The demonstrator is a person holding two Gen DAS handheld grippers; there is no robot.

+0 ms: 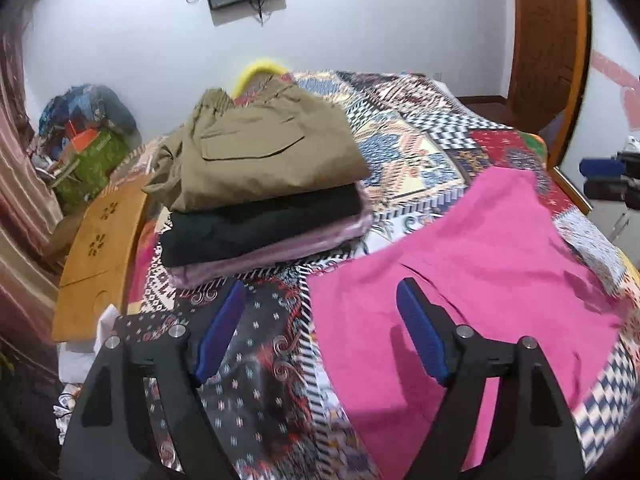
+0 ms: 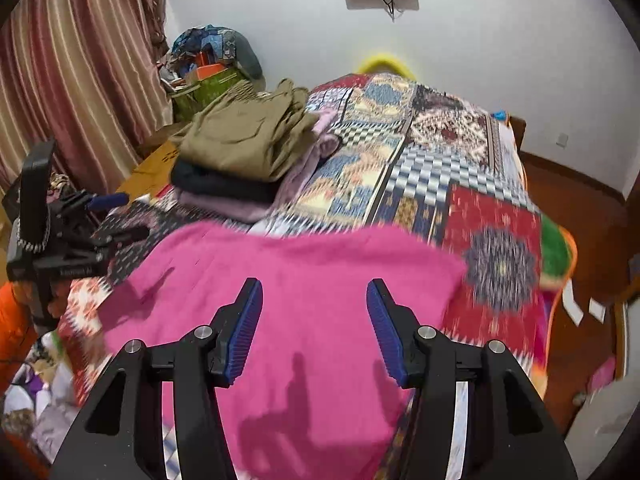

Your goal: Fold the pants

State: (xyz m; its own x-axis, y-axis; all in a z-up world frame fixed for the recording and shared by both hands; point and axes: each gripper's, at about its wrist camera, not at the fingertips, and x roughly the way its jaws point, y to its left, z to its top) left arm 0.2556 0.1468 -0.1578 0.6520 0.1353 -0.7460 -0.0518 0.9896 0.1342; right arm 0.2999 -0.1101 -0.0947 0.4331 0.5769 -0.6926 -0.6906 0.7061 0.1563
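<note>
Pink cloth: pink pants [image 2: 304, 280], soft knit, lying flat and spread on the patchwork bedspread [image 1: 420, 136], nearer us than the folded stack [image 1: 260, 184].
Stack: khaki cargo pants [image 1: 260, 144] on top, black and lilac layers beneath.
Left gripper [image 1: 320, 324]: released, empty, over the pants' edge nearest the stack.
Right gripper [image 2: 314, 328]: released, empty, above the pants' middle.
Risk: limp fabric could bunch or fold crooked if only one layer is pinched.
Risk: blurred frames; exact hem position unclear.
</note>
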